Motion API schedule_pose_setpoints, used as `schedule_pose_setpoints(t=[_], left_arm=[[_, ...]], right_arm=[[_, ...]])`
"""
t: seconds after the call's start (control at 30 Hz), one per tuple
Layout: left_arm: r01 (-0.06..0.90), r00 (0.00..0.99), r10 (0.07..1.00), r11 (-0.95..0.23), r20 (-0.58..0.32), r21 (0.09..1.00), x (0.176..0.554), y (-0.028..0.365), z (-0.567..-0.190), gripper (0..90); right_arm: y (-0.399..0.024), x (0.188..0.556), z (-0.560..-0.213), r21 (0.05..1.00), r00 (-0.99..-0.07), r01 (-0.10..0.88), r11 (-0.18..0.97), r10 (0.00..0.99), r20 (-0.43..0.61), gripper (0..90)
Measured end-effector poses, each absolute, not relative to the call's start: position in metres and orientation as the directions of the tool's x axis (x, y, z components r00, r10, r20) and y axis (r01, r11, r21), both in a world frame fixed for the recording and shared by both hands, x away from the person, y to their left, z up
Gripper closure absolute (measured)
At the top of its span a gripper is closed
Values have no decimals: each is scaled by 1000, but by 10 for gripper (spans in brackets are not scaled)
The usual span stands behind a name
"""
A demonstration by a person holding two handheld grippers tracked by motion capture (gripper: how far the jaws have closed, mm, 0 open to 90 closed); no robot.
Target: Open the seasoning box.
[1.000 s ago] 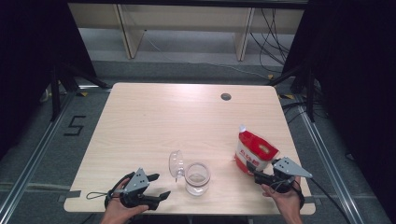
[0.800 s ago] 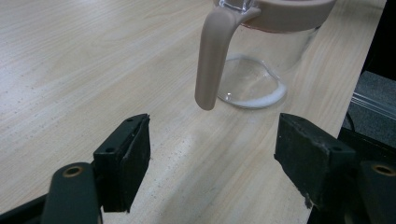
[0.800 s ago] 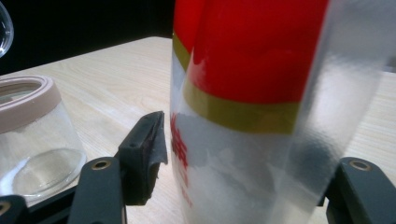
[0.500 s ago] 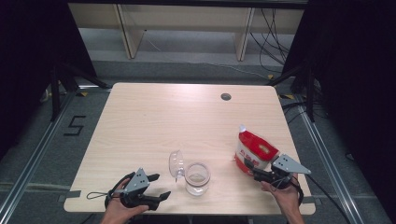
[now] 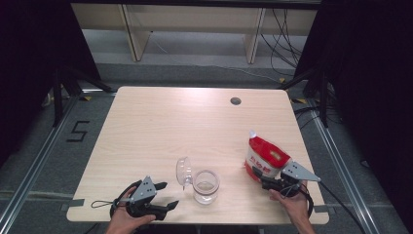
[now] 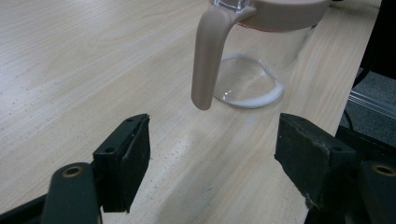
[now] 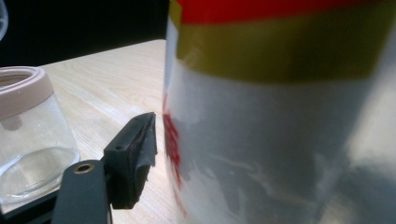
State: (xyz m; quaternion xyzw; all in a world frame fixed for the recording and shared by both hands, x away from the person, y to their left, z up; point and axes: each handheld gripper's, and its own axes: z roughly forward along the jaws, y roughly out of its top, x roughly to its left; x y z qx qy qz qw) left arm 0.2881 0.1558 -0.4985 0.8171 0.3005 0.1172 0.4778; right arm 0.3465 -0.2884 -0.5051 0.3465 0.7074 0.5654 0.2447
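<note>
A red and white bag (image 5: 265,156) stands upright near the table's right front edge. My right gripper (image 5: 260,178) reaches its base from the front with the bag (image 7: 280,130) between its jaws. These jaws have just been opening, and the one finger (image 7: 133,158) I see sits a sliver off the bag's side. A clear glass jar (image 5: 205,185) with a beige rim stands at the front middle, its hinged lid (image 5: 183,171) swung open to the left. My left gripper (image 5: 167,194) lies open left of the jar. In the left gripper view its jaws (image 6: 212,158) are empty, with the jar's beige strap (image 6: 208,56) hanging just ahead.
The wooden table (image 5: 195,126) has a small dark grommet hole (image 5: 235,101) at the back right. Metal floor rails (image 5: 29,165) run along both sides of the table. Shelving legs (image 5: 131,34) stand behind it.
The right hand has shifted very slightly beside the bag. The left hand, the jar and the bag stand as before.
</note>
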Motion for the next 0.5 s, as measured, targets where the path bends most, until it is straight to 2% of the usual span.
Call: schedule_pose_setpoints(t=[0.07,0.2,0.4,0.5], left_arm=[[371,797,598,-376,-84,849,289,157,-498,262],[370,802,591,-378,-87,849,289,156,-498,261],[369,803,588,-368,-93,854,290,156,-498,257],[347,814,576,-376,-77,859,292,156,-497,256]], right_arm=[[-289,345,-505,962,-630,241,129,775,54,291],[-288,346,-507,967,-625,219,127,780,39,245],[-288,348,-508,970,-635,203,132,772,28,247],[-286,349,-510,966,-623,234,107,780,64,257]])
